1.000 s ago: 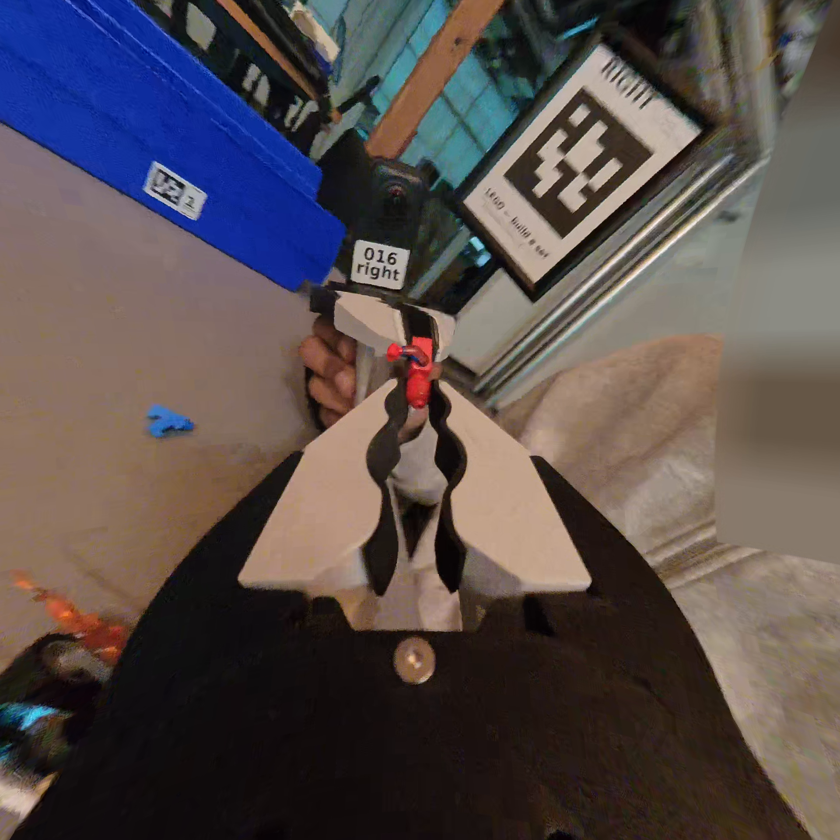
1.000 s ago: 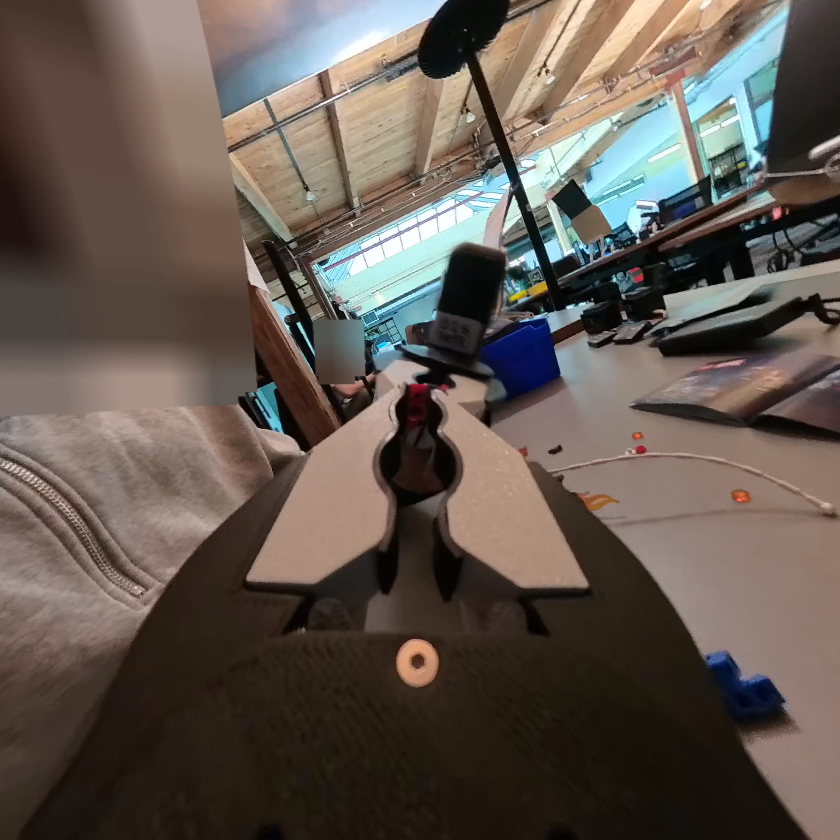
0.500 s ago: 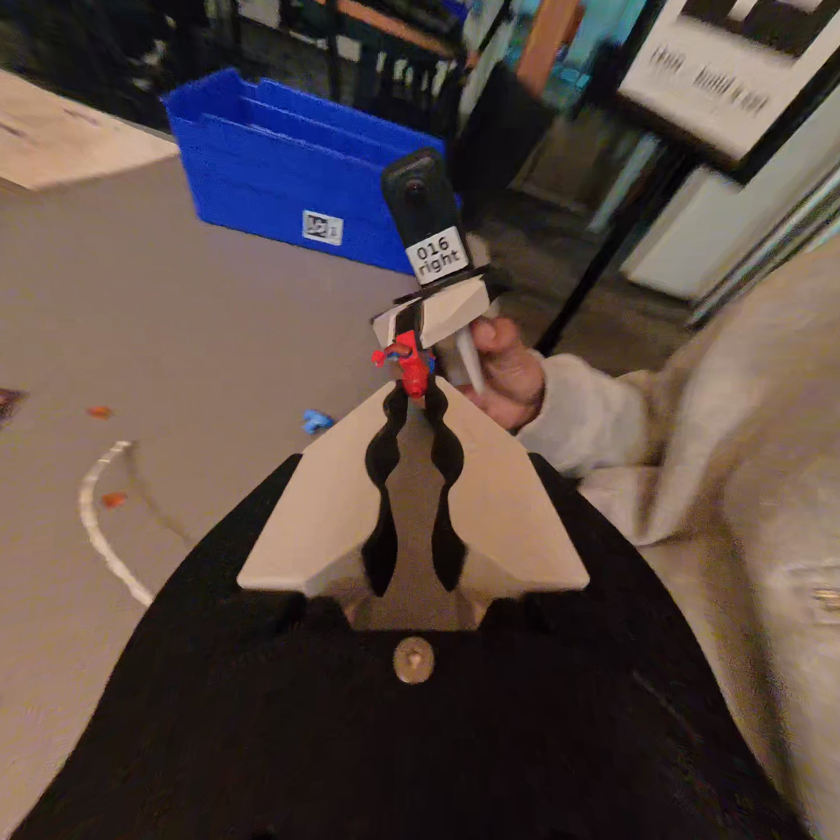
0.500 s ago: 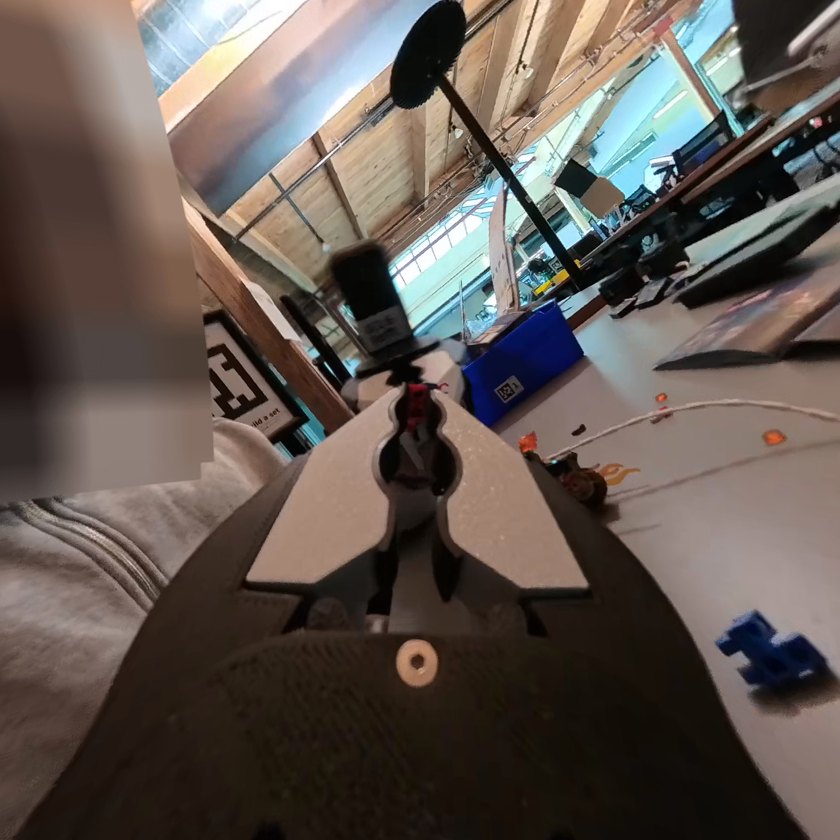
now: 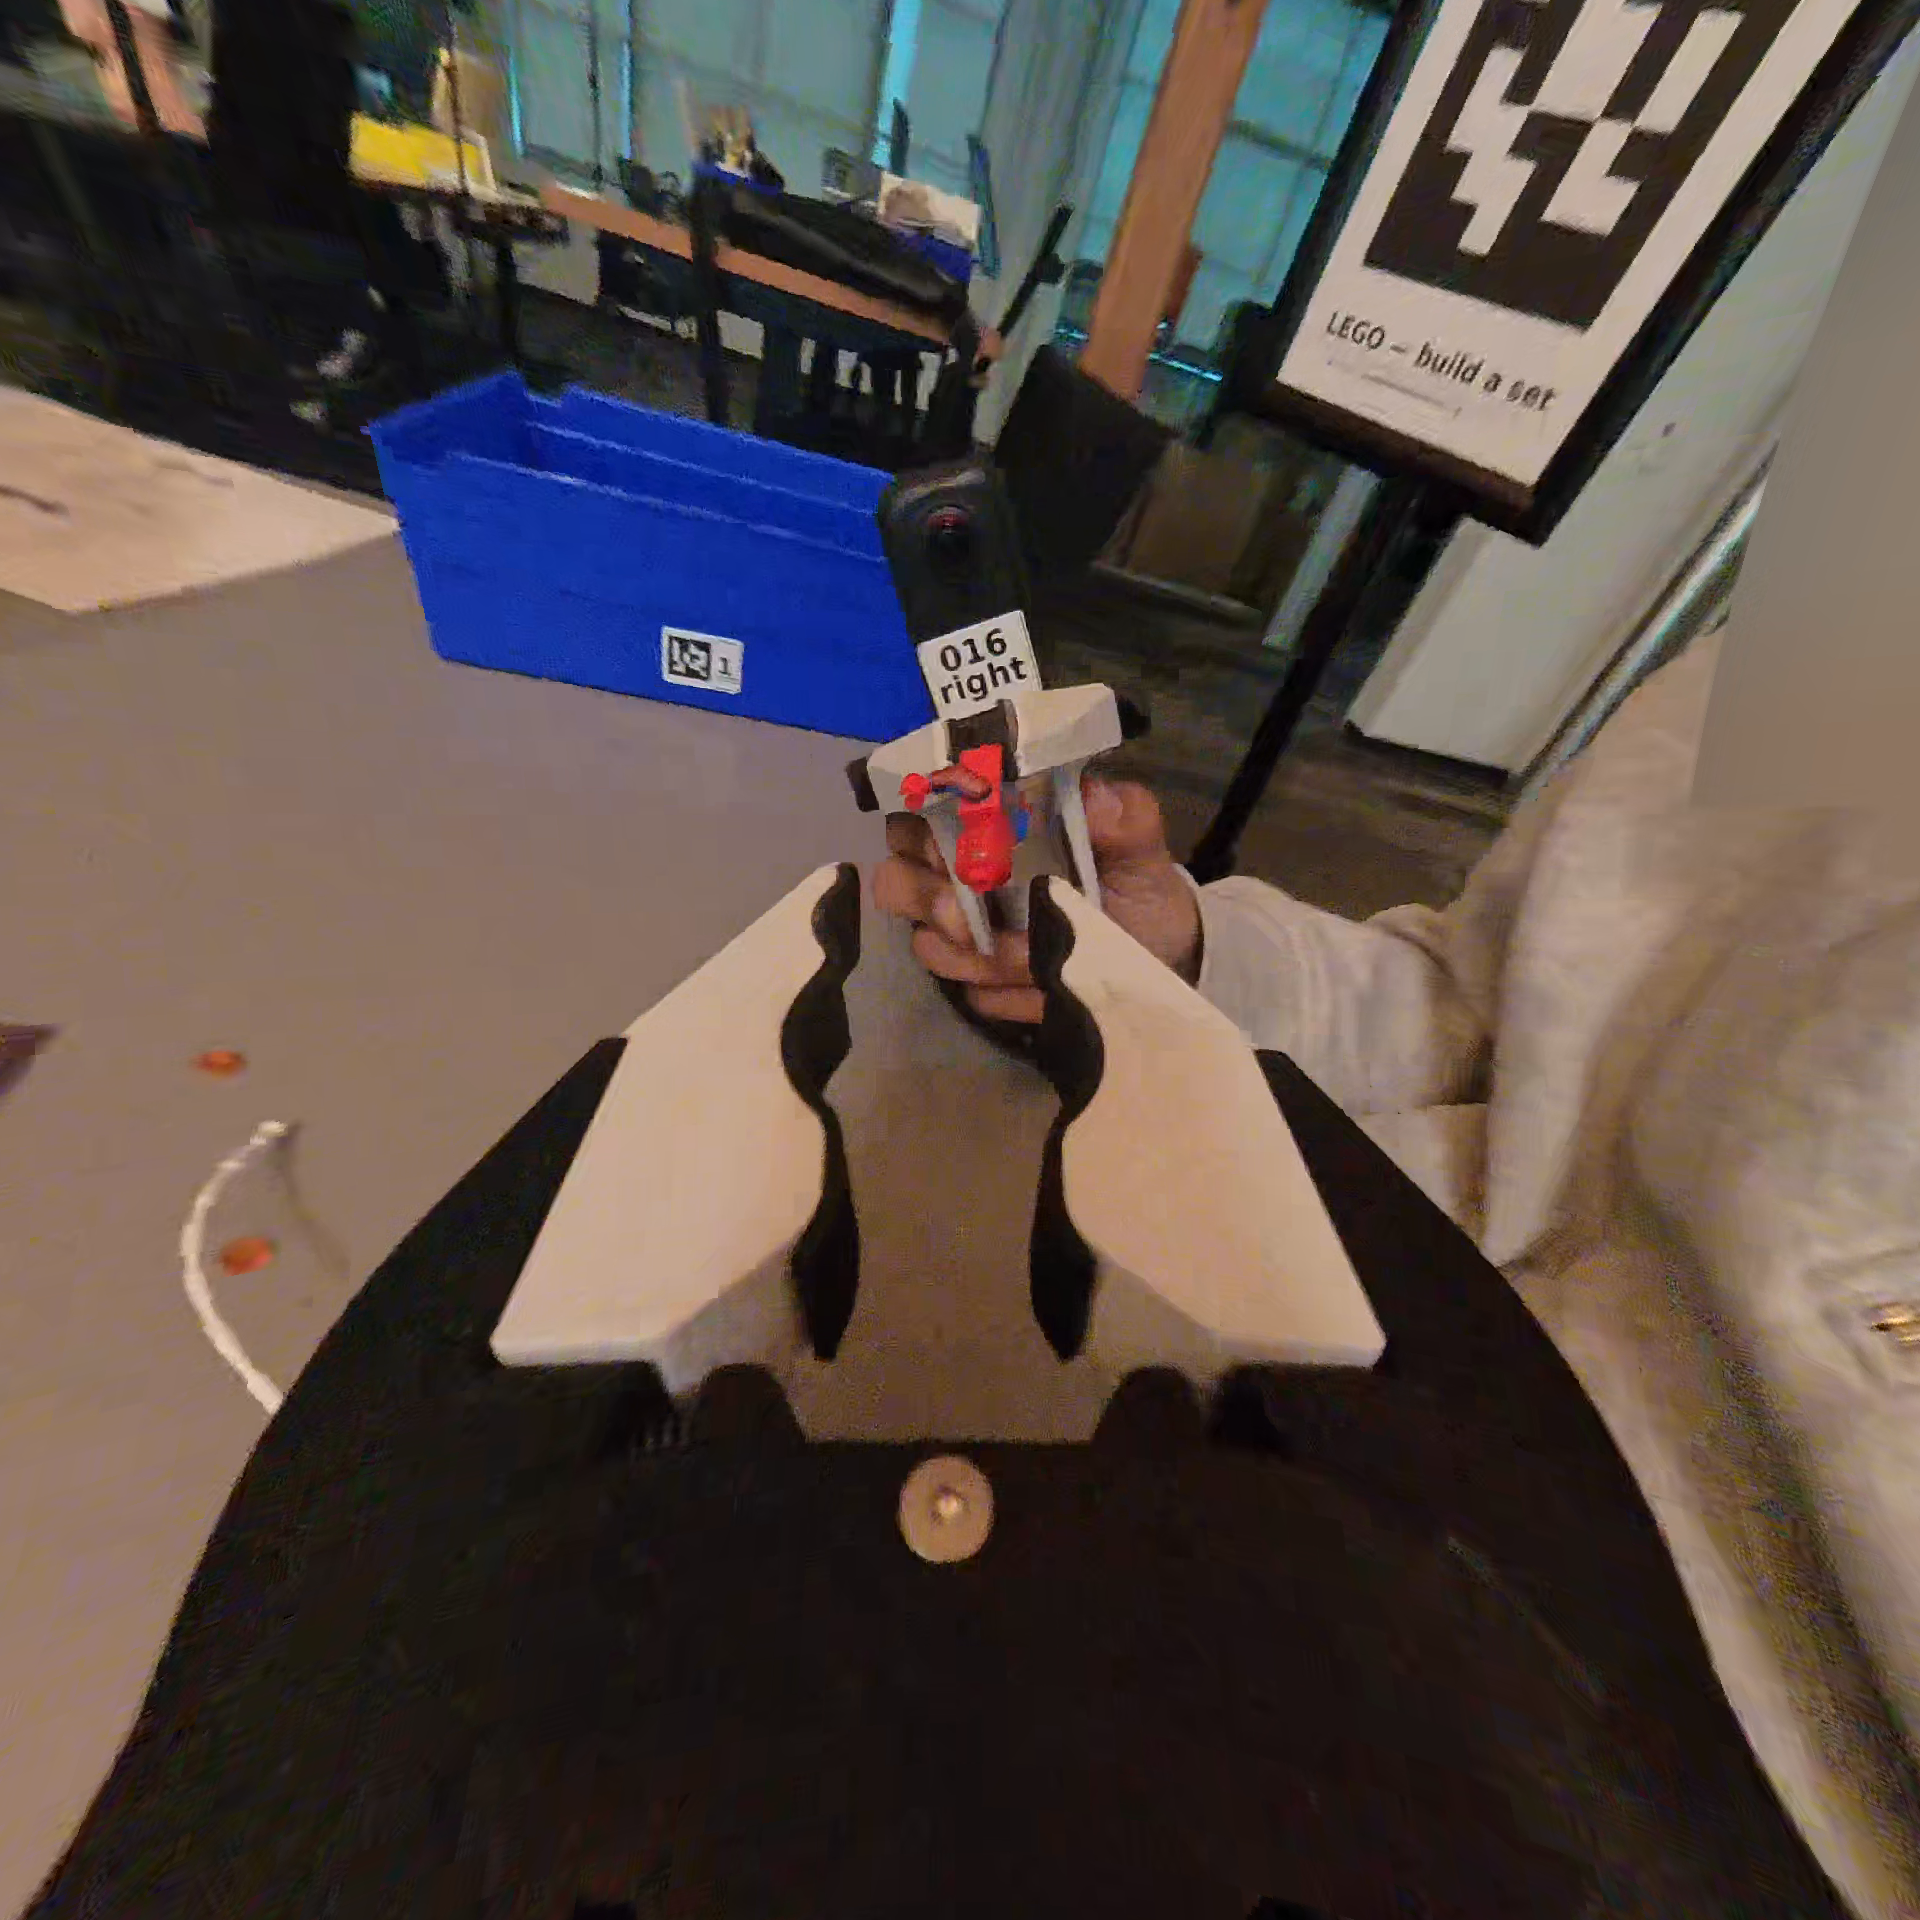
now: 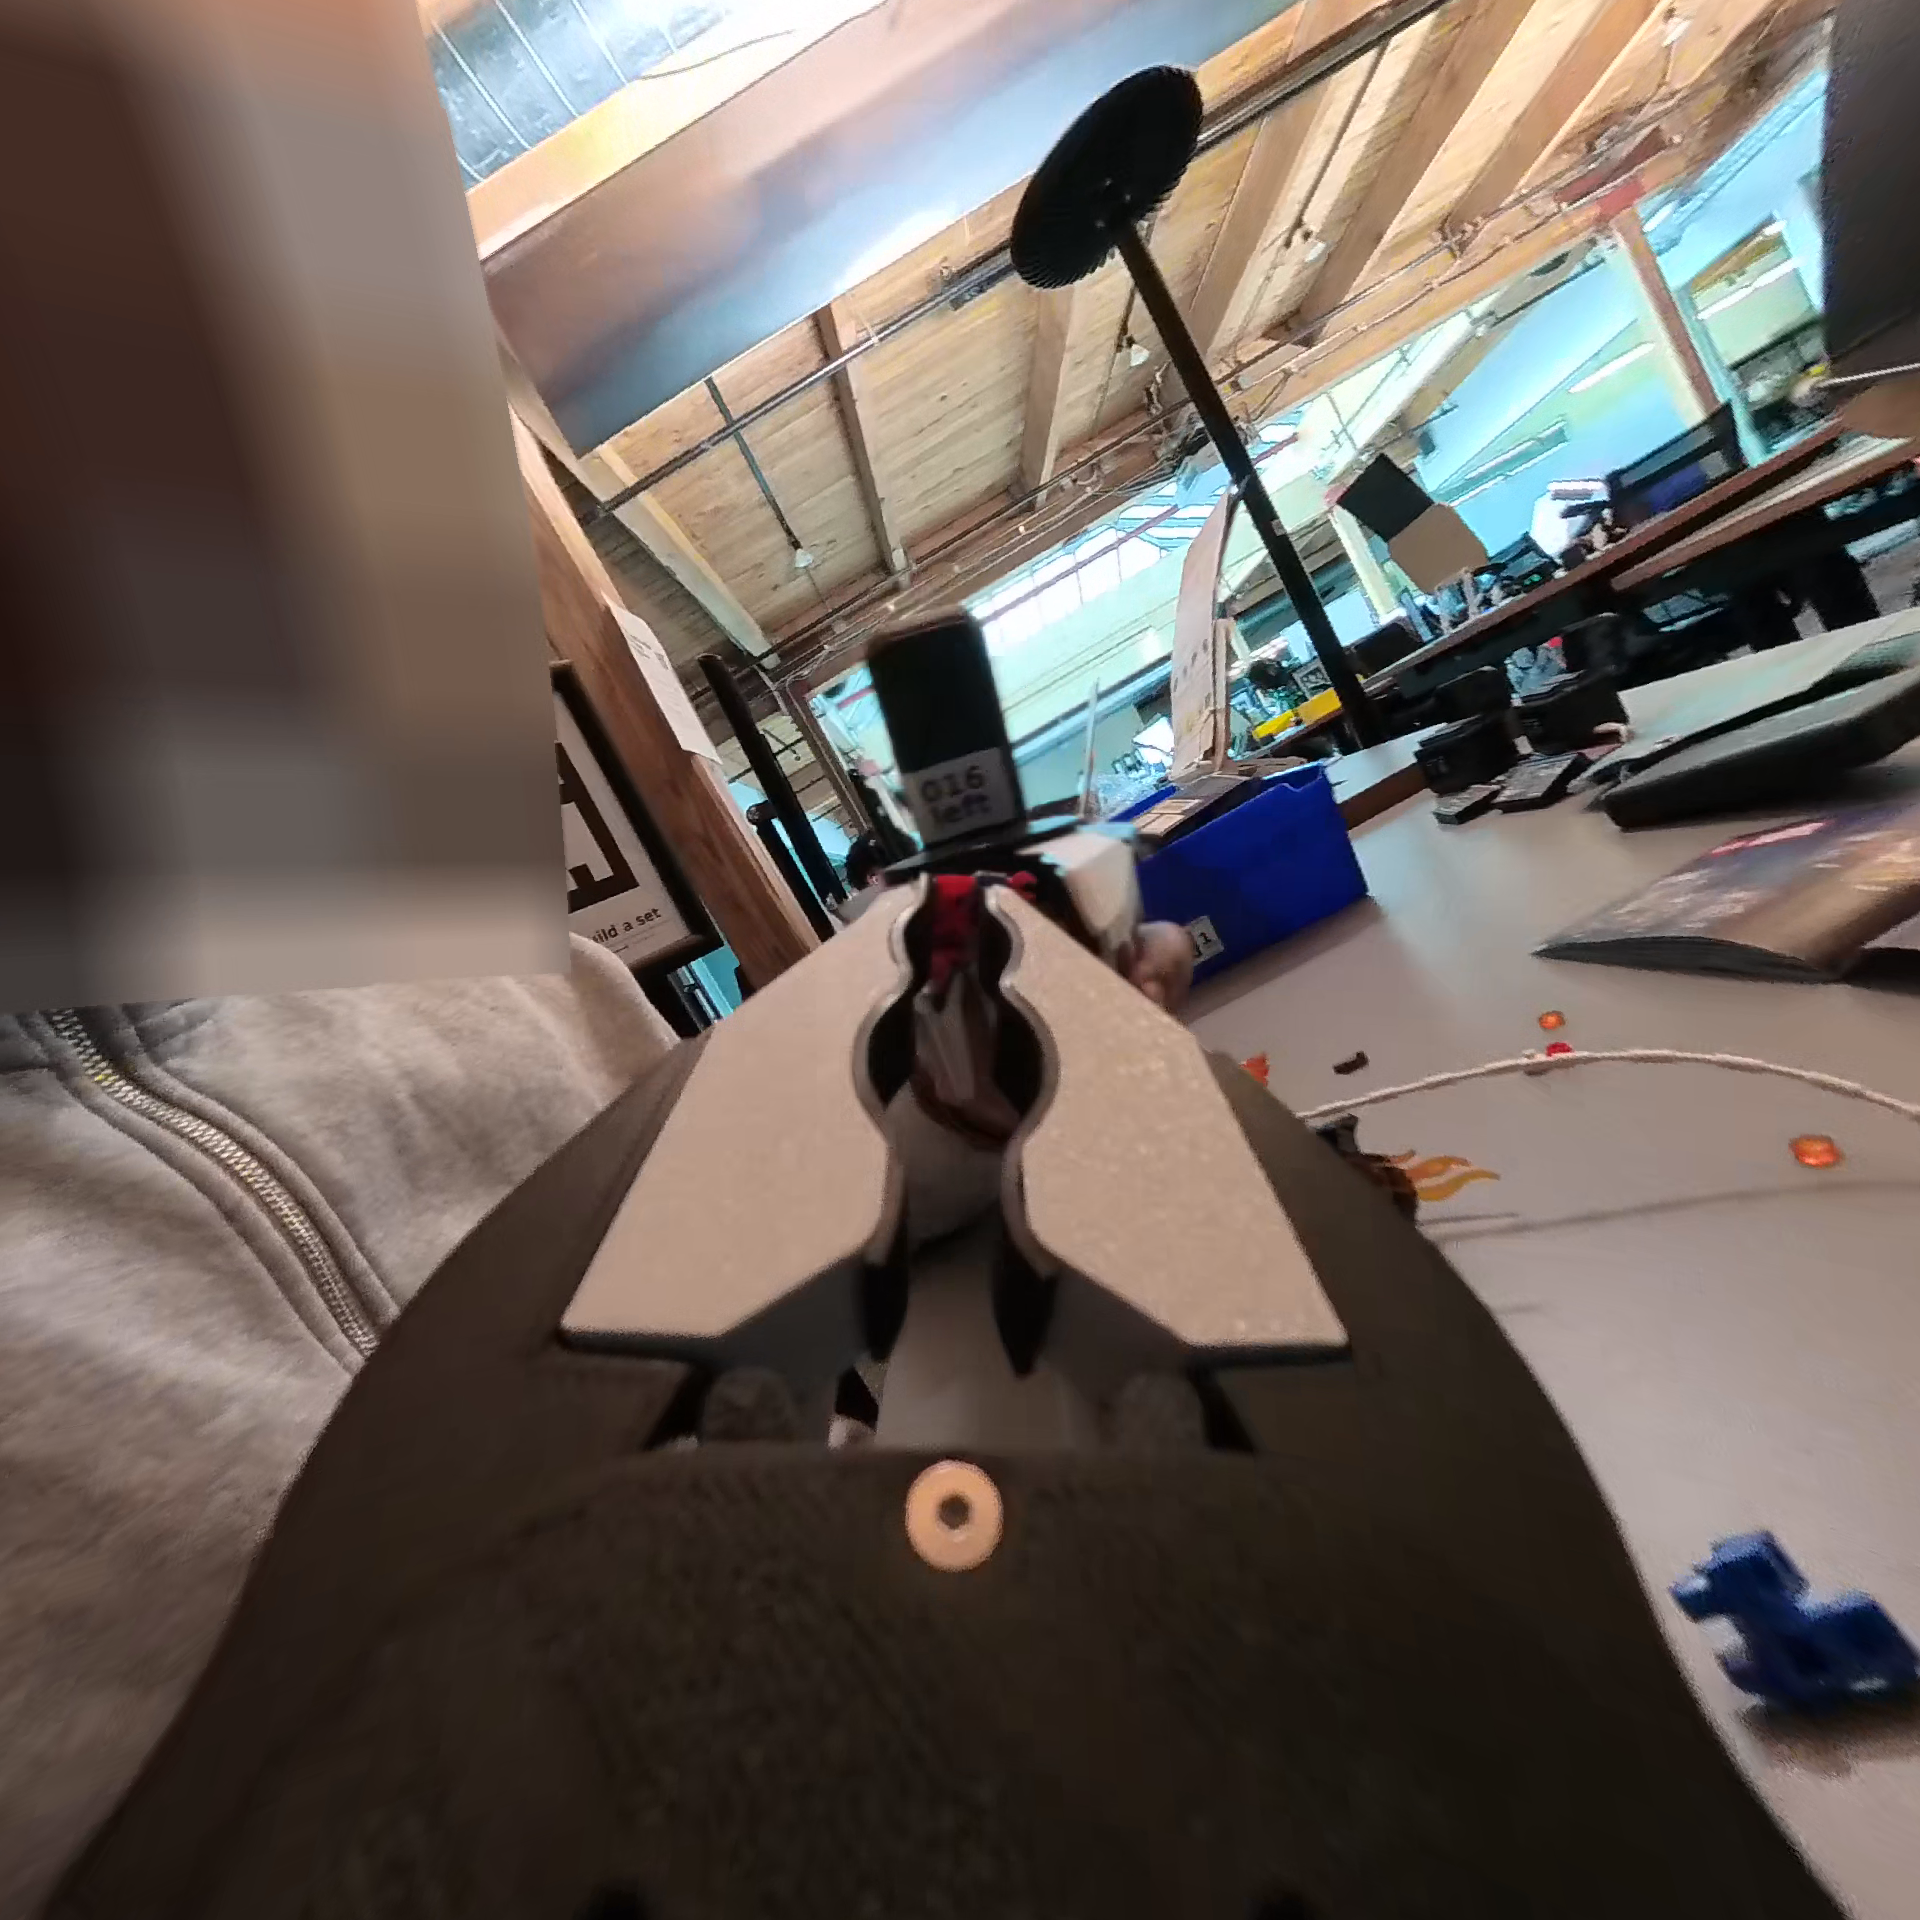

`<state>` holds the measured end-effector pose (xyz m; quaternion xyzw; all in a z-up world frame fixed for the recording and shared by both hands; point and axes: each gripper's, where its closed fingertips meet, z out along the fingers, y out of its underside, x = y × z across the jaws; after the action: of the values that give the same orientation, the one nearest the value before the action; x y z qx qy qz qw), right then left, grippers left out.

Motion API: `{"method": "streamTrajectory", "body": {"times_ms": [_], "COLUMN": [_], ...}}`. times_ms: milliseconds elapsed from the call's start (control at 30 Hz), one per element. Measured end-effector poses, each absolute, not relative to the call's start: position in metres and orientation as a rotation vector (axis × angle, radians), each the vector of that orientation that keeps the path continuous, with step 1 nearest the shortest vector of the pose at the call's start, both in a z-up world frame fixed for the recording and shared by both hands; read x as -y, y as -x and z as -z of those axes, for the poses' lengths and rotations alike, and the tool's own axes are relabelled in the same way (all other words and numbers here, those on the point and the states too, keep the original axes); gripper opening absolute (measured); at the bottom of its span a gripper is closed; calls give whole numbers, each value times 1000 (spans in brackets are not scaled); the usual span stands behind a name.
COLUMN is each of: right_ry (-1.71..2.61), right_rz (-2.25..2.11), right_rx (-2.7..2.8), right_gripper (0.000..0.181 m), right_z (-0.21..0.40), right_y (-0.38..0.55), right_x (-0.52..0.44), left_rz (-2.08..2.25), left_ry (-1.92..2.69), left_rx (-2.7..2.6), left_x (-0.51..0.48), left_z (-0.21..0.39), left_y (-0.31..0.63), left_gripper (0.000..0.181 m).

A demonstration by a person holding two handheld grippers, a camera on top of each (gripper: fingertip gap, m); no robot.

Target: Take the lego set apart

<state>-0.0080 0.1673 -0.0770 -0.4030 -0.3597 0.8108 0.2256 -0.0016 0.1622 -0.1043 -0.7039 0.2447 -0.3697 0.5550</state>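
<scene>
Above the table [image 5: 312, 883], the right gripper [image 5: 971, 800] pinched the red figure [image 5: 977, 831]; the left gripper [image 5: 940, 914] gaped empty. A weak pinch, maybe, could drop it.

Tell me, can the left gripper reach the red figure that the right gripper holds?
Probably yes. The left gripper has its jaws open and faces the red figure, clamped in the right gripper; nothing lies between them.
</scene>
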Motion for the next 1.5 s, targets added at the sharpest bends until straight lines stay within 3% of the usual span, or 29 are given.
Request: {"method": "streamTrajectory", "body": {"times_ms": [100,167,767,867,1000,1500], "right_ry": [1147,1160,1147,1157,1153,1207], "right_rz": [-2213,-2191,-2150,-2105,-2064,-2018], "right_rx": [1000,1012,994,1022,1131,1184], "right_gripper": [5,5,4,19,6,6], "right_z": [81,83,83,87,91,101], "right_y": [11,13,14,17,17,21], "right_x": [-168,-167,-171,-170,-160,-160], "left_rz": [808,805,770,786,775,680], "left_ry": [1603,1603,1622,1646,1675,1755], "left_rx": [-593,-597,-638,-671,-705,-769], "left_x": [-161,-160,-161,-158,-156,-158], "left_z": [99,100,100,102,103,115], "left_y": [1,0,4,6,9,13], "left_gripper": [28,9,7,7,8,8]}}
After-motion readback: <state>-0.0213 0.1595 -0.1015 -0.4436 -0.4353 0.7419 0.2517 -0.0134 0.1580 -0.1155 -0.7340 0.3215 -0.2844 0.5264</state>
